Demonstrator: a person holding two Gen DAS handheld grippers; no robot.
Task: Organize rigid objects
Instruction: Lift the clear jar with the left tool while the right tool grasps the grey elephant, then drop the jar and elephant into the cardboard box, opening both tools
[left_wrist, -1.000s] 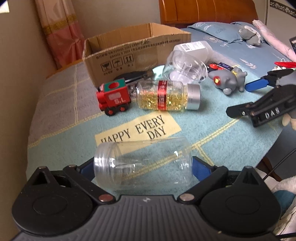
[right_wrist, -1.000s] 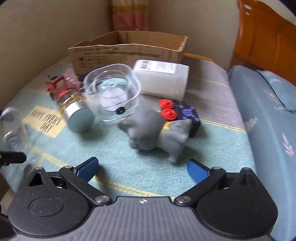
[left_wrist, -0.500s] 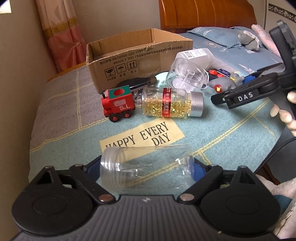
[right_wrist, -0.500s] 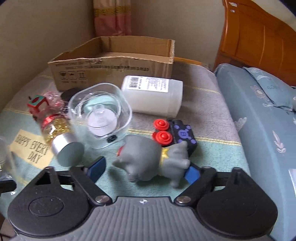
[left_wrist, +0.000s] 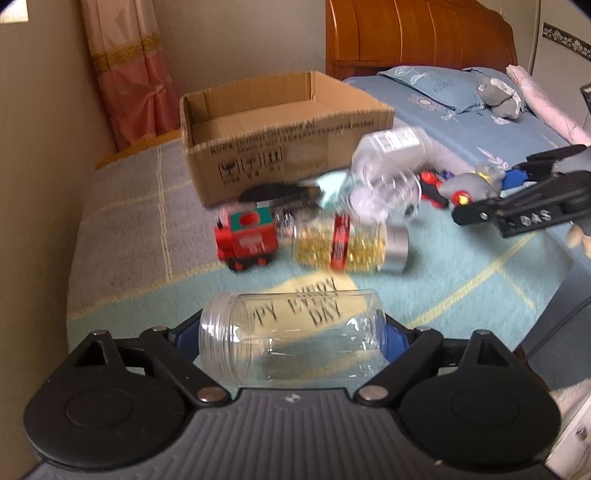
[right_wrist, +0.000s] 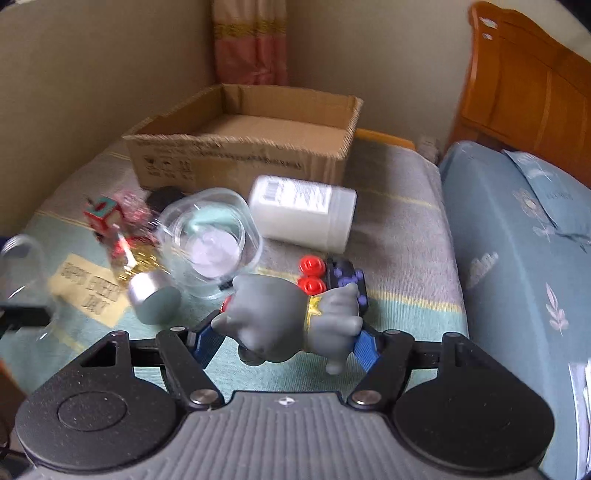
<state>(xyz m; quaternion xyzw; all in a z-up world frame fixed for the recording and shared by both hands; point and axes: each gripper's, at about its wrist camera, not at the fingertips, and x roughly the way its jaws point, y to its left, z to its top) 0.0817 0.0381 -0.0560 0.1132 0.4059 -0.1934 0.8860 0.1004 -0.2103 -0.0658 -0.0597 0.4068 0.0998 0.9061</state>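
Observation:
My left gripper (left_wrist: 291, 334) is shut on an empty clear plastic jar (left_wrist: 288, 332), held sideways above the cloth. My right gripper (right_wrist: 288, 336) is shut on a grey toy elephant (right_wrist: 291, 317), lifted off the cloth; it also shows in the left wrist view (left_wrist: 476, 186). An open cardboard box (left_wrist: 280, 147) stands at the back, also in the right wrist view (right_wrist: 243, 151). On the cloth lie a red toy train (left_wrist: 249, 236), a jar of gold capsules (left_wrist: 347, 243), a clear square container (right_wrist: 210, 240), a white bottle (right_wrist: 306, 210) and a black toy with red knobs (right_wrist: 340, 277).
The table's cloth has a yellow "HAPPY EVERY DAY" patch (right_wrist: 88, 288). A wall runs along the left. A bed with blue bedding (right_wrist: 524, 236) and a wooden headboard (left_wrist: 417, 33) lies to the right. A black lid (left_wrist: 273, 192) lies by the box.
My right gripper closed on the grey elephant and lifted it. My left gripper moved forward and up with the clear jar, toward the box.

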